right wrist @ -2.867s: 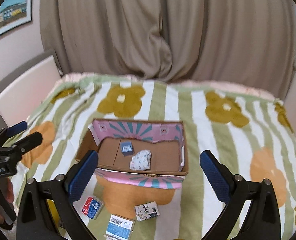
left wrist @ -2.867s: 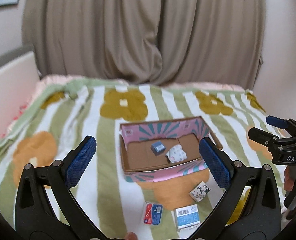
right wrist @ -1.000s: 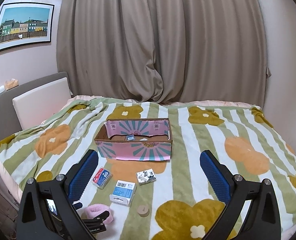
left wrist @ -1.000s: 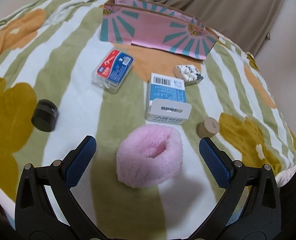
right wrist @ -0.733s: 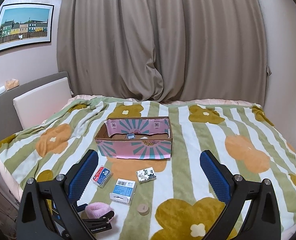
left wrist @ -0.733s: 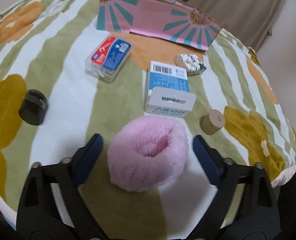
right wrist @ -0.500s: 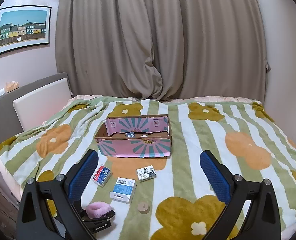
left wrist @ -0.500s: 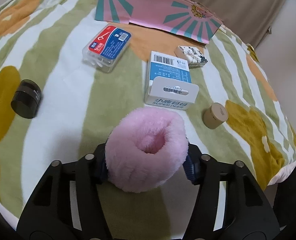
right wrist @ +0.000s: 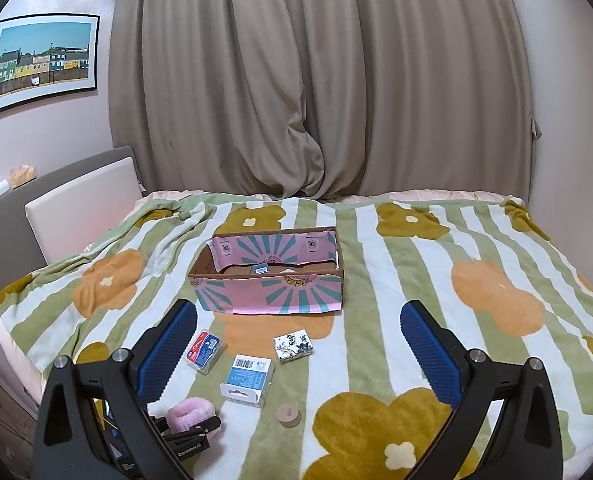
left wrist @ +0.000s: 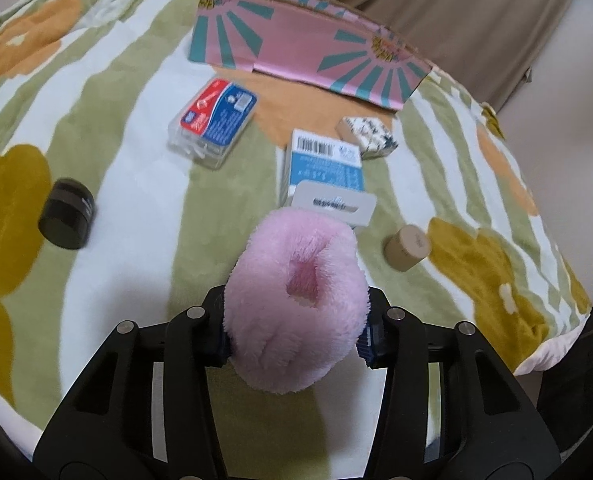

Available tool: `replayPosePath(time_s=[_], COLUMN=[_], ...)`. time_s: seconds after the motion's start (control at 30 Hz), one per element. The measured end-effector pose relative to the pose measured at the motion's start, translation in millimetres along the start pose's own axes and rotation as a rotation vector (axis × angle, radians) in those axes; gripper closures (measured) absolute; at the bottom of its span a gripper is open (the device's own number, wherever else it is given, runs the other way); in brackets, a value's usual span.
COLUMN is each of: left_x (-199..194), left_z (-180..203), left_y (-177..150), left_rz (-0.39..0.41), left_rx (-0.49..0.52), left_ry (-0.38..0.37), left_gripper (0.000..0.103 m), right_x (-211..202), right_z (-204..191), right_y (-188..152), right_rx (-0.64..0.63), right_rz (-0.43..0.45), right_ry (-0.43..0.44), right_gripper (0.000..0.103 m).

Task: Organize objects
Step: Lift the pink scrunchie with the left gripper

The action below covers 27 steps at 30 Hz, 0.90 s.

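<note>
Now the left gripper squeezes the fluffy pink ring near the bed's front edge, the right gripper gapes wide, and that squishy ring could slip out before reaching the box.

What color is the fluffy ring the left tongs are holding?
Pale pink fluffy ring, clearest in the left wrist view.

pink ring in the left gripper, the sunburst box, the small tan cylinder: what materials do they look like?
Pink fluffy scrunchie, held in the left gripper: plush, fuzzy fabric; dense matte pile, squashed by the grip.
Pink sunburst box: printed cardboard; brown raw inside and cut edges show.
Small tan cylinder: smooth and matte, possibly wood or paperboard; cannot tell which.
</note>
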<state>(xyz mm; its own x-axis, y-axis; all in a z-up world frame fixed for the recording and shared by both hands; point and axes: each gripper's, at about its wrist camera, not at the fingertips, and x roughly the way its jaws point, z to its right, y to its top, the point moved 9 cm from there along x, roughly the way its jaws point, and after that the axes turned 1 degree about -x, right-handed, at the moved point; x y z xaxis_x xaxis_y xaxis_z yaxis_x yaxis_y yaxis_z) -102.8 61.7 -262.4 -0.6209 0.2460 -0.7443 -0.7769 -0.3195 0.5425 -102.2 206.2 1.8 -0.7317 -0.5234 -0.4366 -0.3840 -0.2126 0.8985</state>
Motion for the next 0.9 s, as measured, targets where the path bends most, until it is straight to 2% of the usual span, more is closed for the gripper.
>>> replayPosePath(time_s=[0.27, 0.67, 0.9], left_x=[-56, -206, -261], left_z=[23, 70, 79], left_y=[33, 100, 115], left_rz=[0.116, 0.477, 0.580], left_rx=[0.053, 0.232, 0.267], left_ry=[-0.020, 0.050, 0.060], left_gripper=[0.061, 0.061, 0.060], right_x=[2, 2, 0], right_z=[3, 6, 8], right_y=[0, 0, 1], right_rx=[0.007, 0.009, 0.008], right_rz=[-0.003, 0.004, 0.011], right_ry=[-0.006, -0.015, -0.025], right_gripper=[0.001, 0.001, 0.001])
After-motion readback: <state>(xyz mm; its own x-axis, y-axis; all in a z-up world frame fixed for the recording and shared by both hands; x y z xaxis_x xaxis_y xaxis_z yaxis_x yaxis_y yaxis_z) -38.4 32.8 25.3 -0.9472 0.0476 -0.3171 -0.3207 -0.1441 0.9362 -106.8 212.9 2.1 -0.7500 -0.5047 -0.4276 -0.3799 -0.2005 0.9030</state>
